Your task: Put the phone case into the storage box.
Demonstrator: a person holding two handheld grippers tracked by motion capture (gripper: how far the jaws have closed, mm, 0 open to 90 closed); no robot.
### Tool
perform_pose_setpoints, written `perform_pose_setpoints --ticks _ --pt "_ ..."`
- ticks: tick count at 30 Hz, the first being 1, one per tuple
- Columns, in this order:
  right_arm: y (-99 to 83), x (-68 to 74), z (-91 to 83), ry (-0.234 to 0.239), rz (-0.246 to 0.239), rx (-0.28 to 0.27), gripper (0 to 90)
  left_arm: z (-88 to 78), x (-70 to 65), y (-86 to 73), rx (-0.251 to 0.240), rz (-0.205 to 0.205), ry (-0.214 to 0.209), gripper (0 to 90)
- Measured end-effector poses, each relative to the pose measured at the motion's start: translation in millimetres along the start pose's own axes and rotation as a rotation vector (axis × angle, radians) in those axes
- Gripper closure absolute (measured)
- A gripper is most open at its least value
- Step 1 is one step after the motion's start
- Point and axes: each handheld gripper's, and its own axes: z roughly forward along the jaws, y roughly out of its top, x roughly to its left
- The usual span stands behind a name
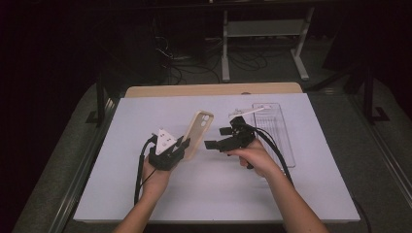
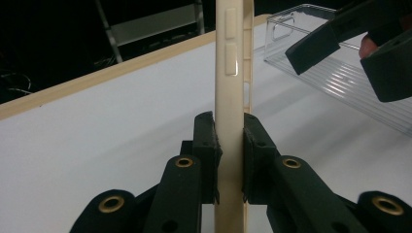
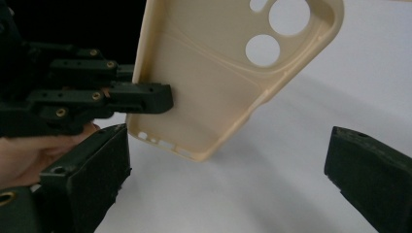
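A cream phone case (image 1: 197, 135) stands on edge above the white table, held up by my left gripper (image 1: 180, 145). In the left gripper view both pads press on the case (image 2: 230, 121) near its lower end, and my left gripper (image 2: 230, 145) is shut on it. The right gripper view looks into the case's hollow inner side (image 3: 218, 82), camera holes at the top. My right gripper (image 1: 217, 138) points left toward the case, its jaws wide apart; my right gripper (image 3: 226, 179) stands open just short of the case's lower corner, nothing between its pads.
A clear ribbed plastic tray or case (image 1: 277, 131) lies flat on the table right of my right hand. The white tabletop (image 1: 218, 194) has a wooden strip (image 1: 214, 90) along its far edge. Stands and cables sit on the dark floor beyond.
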Motion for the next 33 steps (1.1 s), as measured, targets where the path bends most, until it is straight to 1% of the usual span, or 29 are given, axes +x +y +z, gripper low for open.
perform_pose_setpoints --ticks 2,3,6,8,11,12,14,15,16,18,23,24,25,26,27,28,29,31,33 --pt "-1.1 0.3 2.6 0.006 0.02 -0.016 2.2 0.0 0.1 -0.2 0.002 0.0 0.001 79.0" --pt "-1.6 0.6 4.1 0.008 0.029 -0.026 2.1 0.2 -0.6 -0.7 0.003 -0.014 0.0 79.0" --pt "-2.5 0.8 6.6 0.011 0.055 -0.038 2.1 0.4 -0.1 -1.2 0.004 -0.011 0.0 79.0" --pt "-3.2 -0.4 7.8 0.016 0.062 -0.051 2.2 0.5 -0.3 -1.2 0.001 -0.015 0.002 79.0" --pt "-5.0 -1.5 9.8 0.034 0.089 -0.071 2.2 0.6 -0.4 -1.2 0.002 -0.014 0.004 79.0" --pt "-6.0 -1.7 10.9 0.038 0.096 -0.081 2.2 0.3 -0.1 -1.1 0.009 -0.007 0.004 79.0" --pt "-7.6 -1.8 13.0 0.044 0.112 -0.082 2.2 0.8 -0.4 -1.4 0.01 0.002 0.006 79.0" --pt "-8.1 -1.7 14.2 0.044 0.117 -0.08 2.2 1.2 -1.0 -1.6 0.007 -0.006 0.005 79.0" --pt "-8.7 -2.0 15.4 0.045 0.114 -0.083 2.2 1.0 -0.8 -1.3 0.01 0.003 0.005 79.0" --pt "-9.5 -2.2 16.7 0.045 0.111 -0.085 2.2 1.1 -1.4 -1.2 0.009 0.003 0.005 79.0" --pt "-9.4 -1.2 16.7 0.069 0.138 -0.123 0.9 1.0 -3.4 -1.0 0.012 0.002 0.003 79.0" --pt "-9.1 -0.6 16.5 0.07 0.15 -0.135 0.4 1.4 -4.6 -1.4 0.012 -0.005 0.003 79.0" --pt "-9.0 -0.5 16.6 0.073 0.154 -0.145 0.0 1.7 -4.6 -1.4 0.011 0.007 0.002 79.1" --pt "-9.2 -1.0 16.7 0.078 0.151 -0.15 0.0 1.6 -4.9 -1.4 0.017 0.012 0.002 79.0" --pt "-9.1 -0.4 16.9 0.083 0.16 -0.149 0.0 1.9 -5.6 -1.1 0.018 0.017 0.0 79.0" --pt "-9.1 0.0 17.2 0.082 0.16 -0.153 0.0 2.5 -6.4 -1.3 0.015 0.015 -0.002 79.1" --pt "-9.0 0.7 17.6 0.08 0.167 -0.158 0.0 2.3 -6.6 -1.1 0.019 0.021 -0.001 79.0" --pt "-9.4 0.6 18.3 0.087 0.167 -0.165 0.0 2.9 -8.6 -1.0 0.015 0.014 -0.005 79.0" --pt "-9.4 0.9 19.3 0.087 0.17 -0.172 0.0 2.9 -9.7 -1.0 0.018 0.019 -0.005 79.0"
